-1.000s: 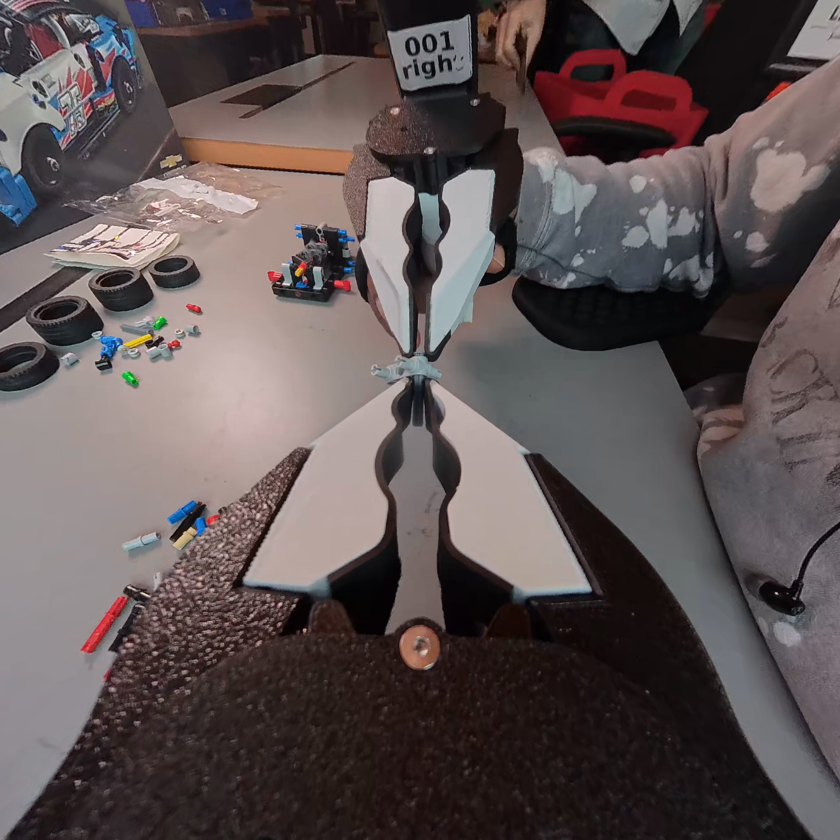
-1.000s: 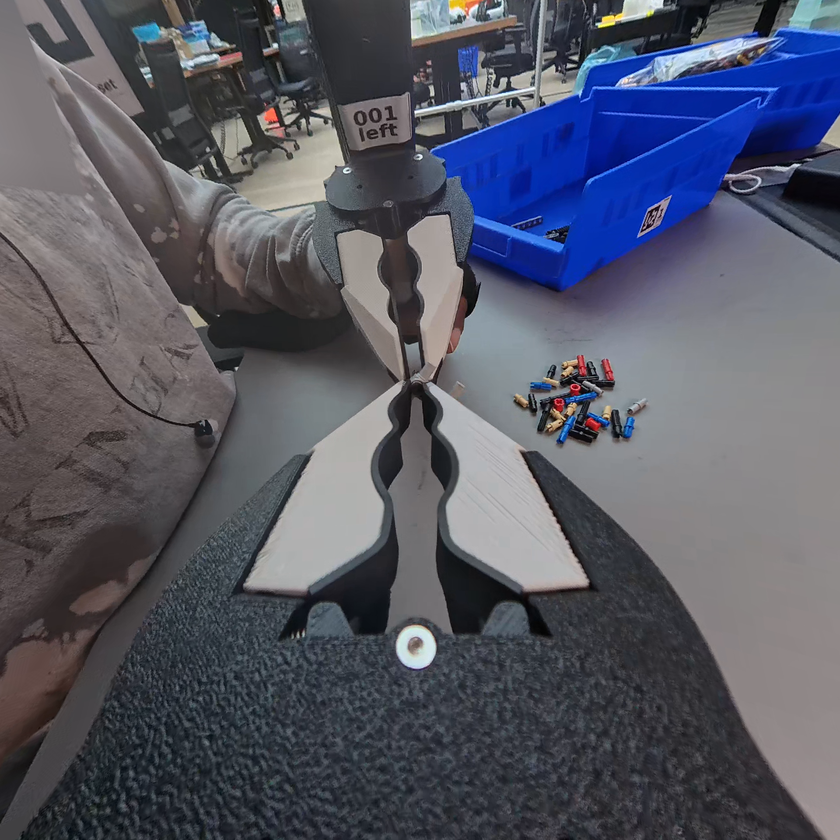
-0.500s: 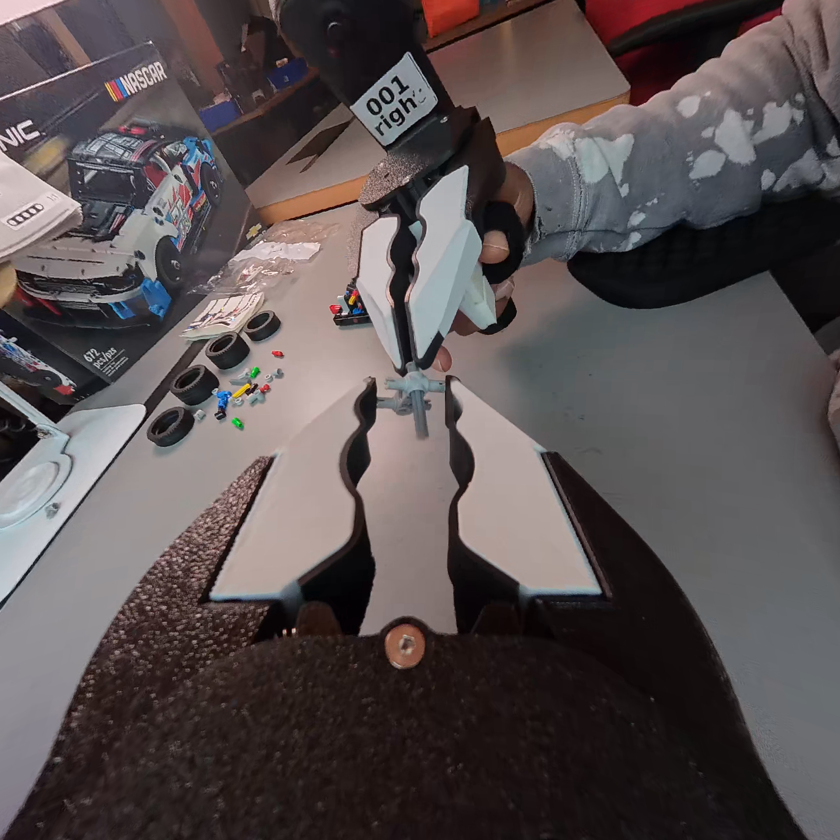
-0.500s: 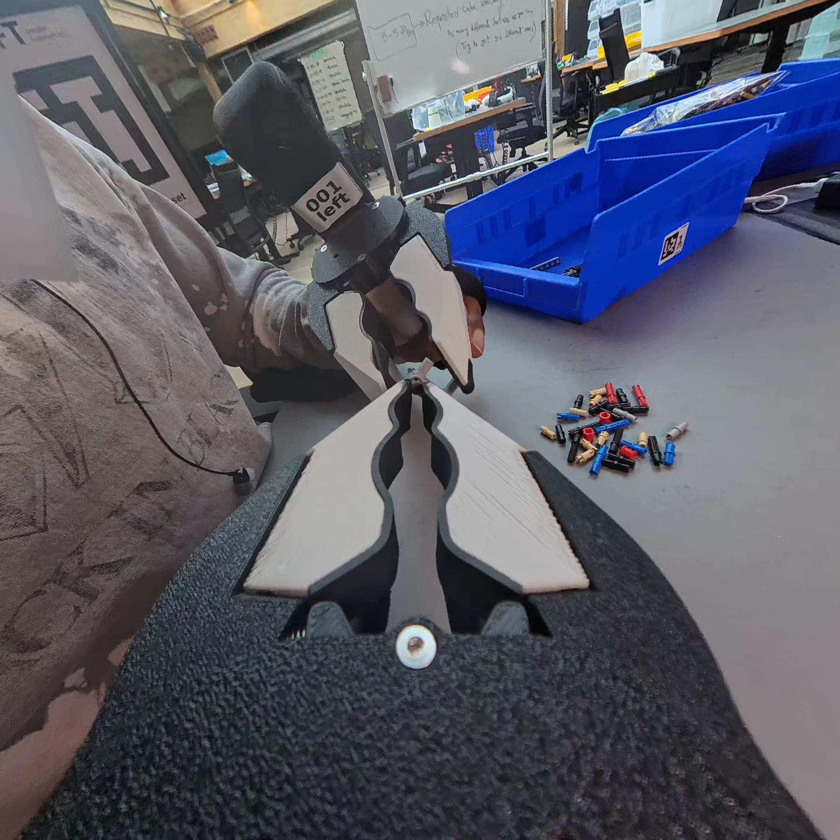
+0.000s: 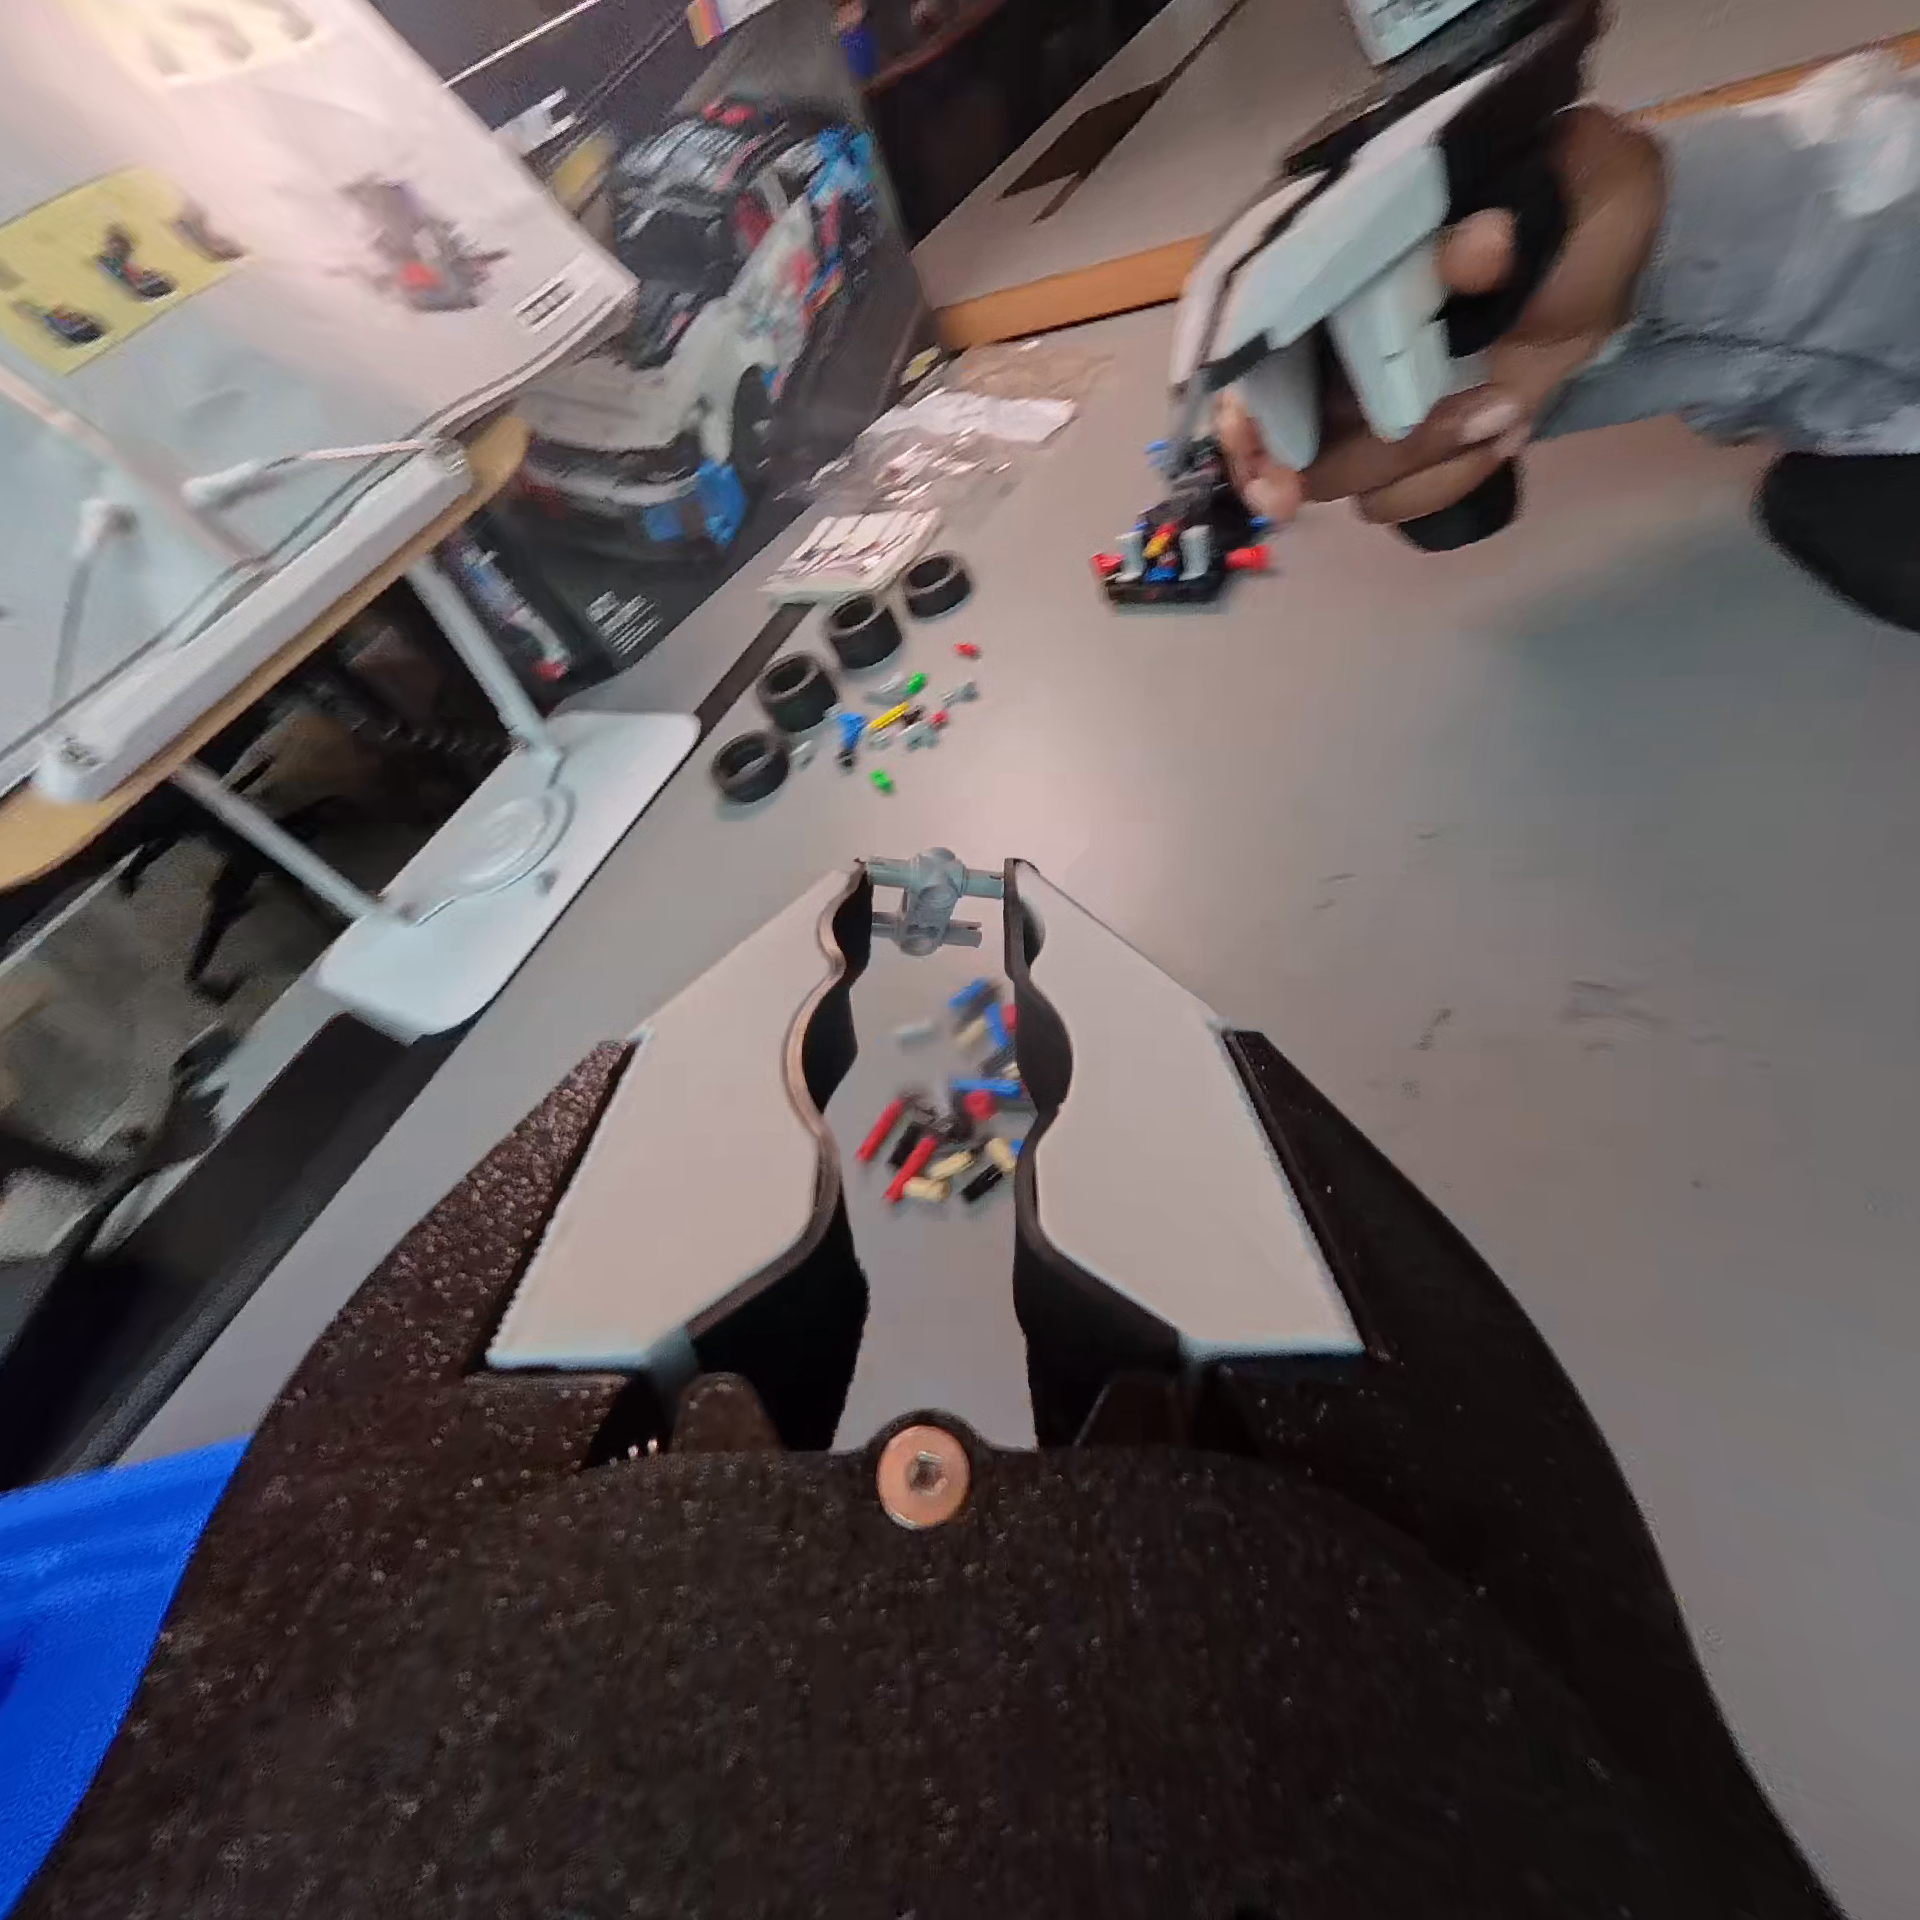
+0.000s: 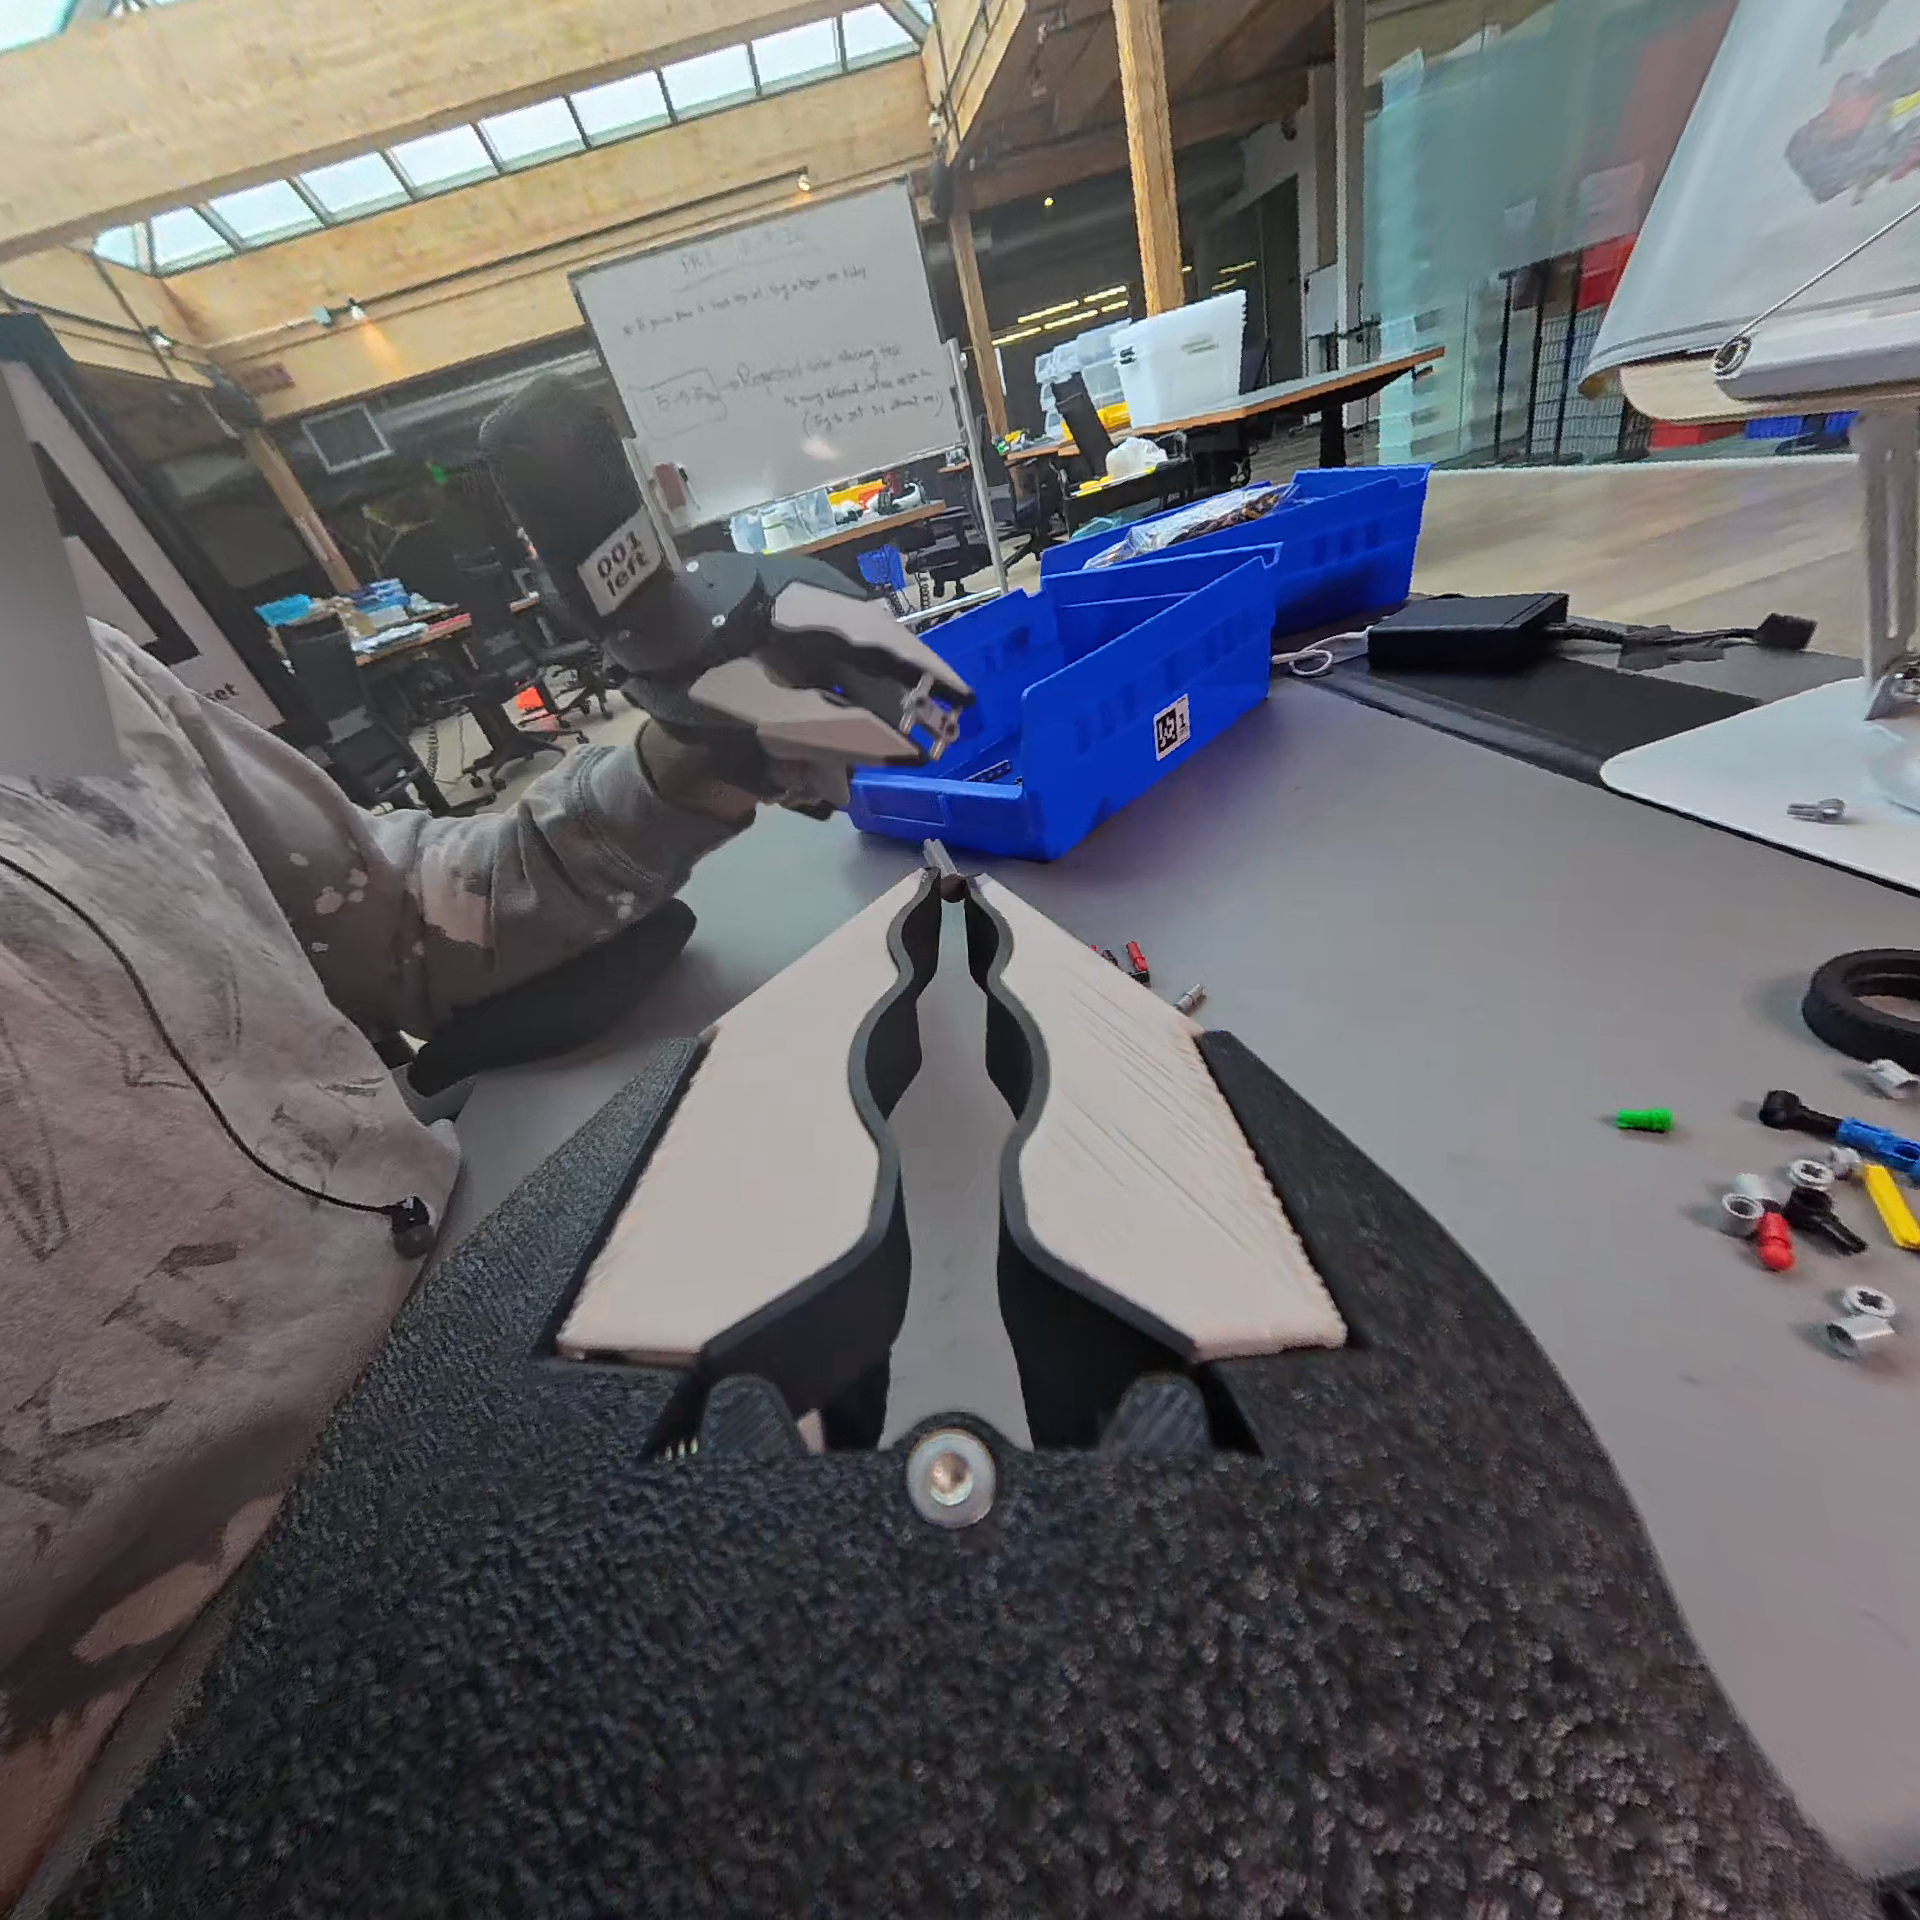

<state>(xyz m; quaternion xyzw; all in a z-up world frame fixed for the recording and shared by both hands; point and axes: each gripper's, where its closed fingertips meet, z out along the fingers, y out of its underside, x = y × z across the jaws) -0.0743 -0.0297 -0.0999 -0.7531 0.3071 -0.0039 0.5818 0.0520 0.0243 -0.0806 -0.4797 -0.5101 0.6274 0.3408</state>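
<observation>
Grey desk below: left tongs (image 5: 935, 902) clamp a light, stiff grey connector (image 5: 928, 900) by its pegs—right tongs (image 6: 948, 883) pinch a thin axle (image 6: 936, 858), slippery.

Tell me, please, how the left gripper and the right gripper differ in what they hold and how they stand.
The left gripper is clamped on a light grey cross-shaped connector, while the right gripper pinches a thin dark pin. The left gripper's jaws stand clearly apart around its piece; the right gripper's are almost together. Both grip a small part at the very fingertips.
</observation>
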